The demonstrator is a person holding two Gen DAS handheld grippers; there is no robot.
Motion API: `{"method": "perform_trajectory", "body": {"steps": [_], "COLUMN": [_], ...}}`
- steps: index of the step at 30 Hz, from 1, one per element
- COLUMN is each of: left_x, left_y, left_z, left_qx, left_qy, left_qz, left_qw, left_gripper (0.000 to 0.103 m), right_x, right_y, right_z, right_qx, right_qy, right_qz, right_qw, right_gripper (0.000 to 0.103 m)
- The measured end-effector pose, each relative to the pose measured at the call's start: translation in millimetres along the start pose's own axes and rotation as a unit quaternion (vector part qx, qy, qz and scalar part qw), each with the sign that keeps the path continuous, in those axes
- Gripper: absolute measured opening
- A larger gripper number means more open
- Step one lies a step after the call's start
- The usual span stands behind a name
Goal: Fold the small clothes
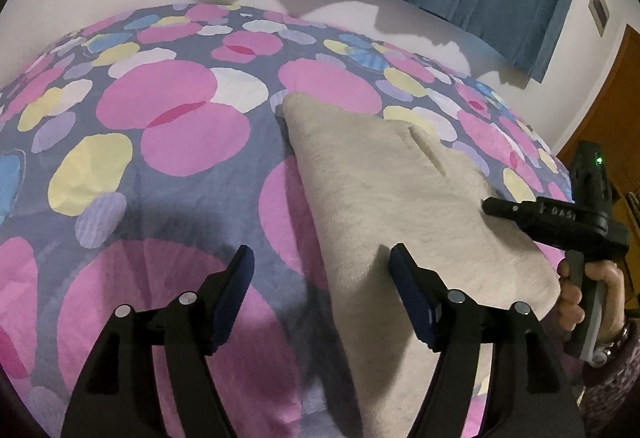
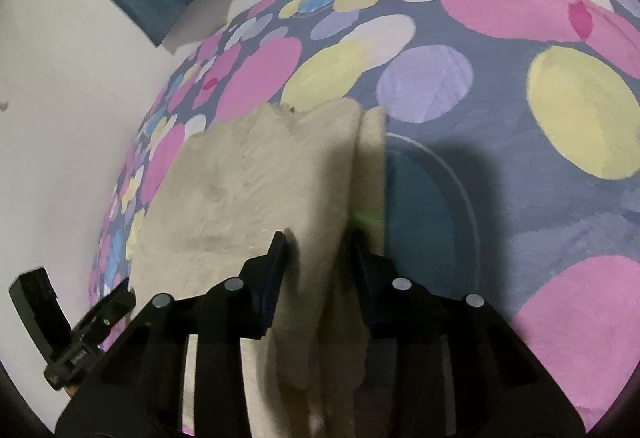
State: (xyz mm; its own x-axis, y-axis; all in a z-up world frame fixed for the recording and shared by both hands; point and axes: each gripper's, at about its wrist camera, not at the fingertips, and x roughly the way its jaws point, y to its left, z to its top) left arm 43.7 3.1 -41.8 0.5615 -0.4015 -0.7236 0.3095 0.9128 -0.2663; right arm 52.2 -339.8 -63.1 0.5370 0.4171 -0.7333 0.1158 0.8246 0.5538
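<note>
beige garment on the spotted bed cover, one edge gathered between the right fingers

the beige knit garment [image 1: 404, 206] lies on the bed cover [image 1: 168, 118]. the left gripper [image 1: 320, 290] has its fingers spread and empty over the garment's near edge. the right gripper [image 2: 320, 258] fingers pinch a raised fold of the garment; a hand [image 1: 576, 298] holds its handle.

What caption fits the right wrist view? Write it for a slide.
Right gripper clamps the beige garment's folded edge over the dotted bedspread.
</note>
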Motion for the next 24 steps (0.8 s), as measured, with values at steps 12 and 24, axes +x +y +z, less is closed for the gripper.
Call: {"method": "perform_trajectory", "body": {"steps": [12, 24], "left_x": [-17, -43], "left_y": [-9, -19], "left_z": [-15, -42], "left_qx": [0.010, 0.025], "left_qy": [-0.006, -0.036], "left_qz": [0.042, 0.110], "left_qw": [0.9990, 0.9930], "left_gripper": [0.082, 0.086], "right_x": [-60, -82], "right_y": [36, 67], "right_z": [-55, -93], "right_qx": [-0.076, -0.136], "right_qy": [-0.064, -0.103], "right_qz": [-0.056, -0.100], "right_qw": [0.994, 0.980], "right_gripper": [0.086, 0.093]}}
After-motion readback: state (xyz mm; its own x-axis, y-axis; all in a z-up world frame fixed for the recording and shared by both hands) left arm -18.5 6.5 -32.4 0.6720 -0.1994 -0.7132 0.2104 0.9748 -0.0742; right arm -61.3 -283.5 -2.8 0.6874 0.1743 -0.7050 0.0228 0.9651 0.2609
